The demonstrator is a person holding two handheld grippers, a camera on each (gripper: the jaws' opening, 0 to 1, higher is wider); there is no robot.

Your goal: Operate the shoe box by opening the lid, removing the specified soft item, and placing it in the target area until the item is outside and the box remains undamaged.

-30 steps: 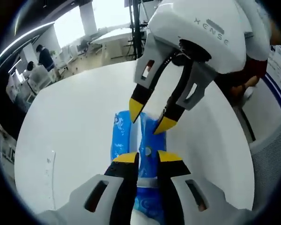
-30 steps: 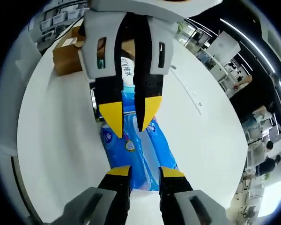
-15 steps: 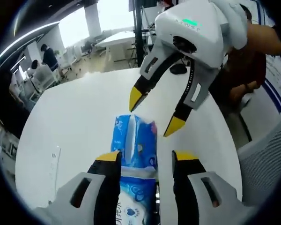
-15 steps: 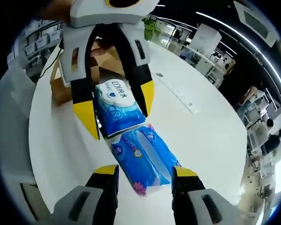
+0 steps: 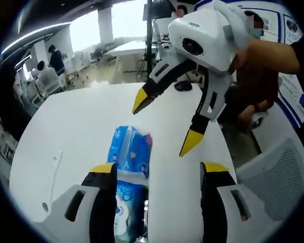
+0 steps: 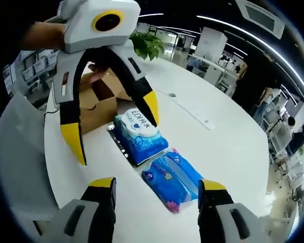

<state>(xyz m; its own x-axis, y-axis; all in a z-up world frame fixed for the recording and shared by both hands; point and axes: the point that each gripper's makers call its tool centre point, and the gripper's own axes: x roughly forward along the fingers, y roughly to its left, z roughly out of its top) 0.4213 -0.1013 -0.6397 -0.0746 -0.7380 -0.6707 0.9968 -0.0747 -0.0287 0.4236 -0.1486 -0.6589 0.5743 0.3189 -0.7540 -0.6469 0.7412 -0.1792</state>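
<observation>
Both my tools, left (image 5: 154, 169) and right (image 6: 157, 186), are wide open holding nothing; blue tissue pack (image 6: 173, 178) lies on the bench (image 6: 228, 152) beside the wipes pack (image 6: 140, 134), cardboard box (image 6: 99, 101) behind.

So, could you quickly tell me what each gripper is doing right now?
Left gripper: open, holding nothing, above the blue tissue pack.
Right gripper: open, holding nothing.

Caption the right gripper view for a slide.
Both claws open above the white table: blue tissue pack lies flat beside the wet-wipes pack, open cardboard shoe box behind.
</observation>
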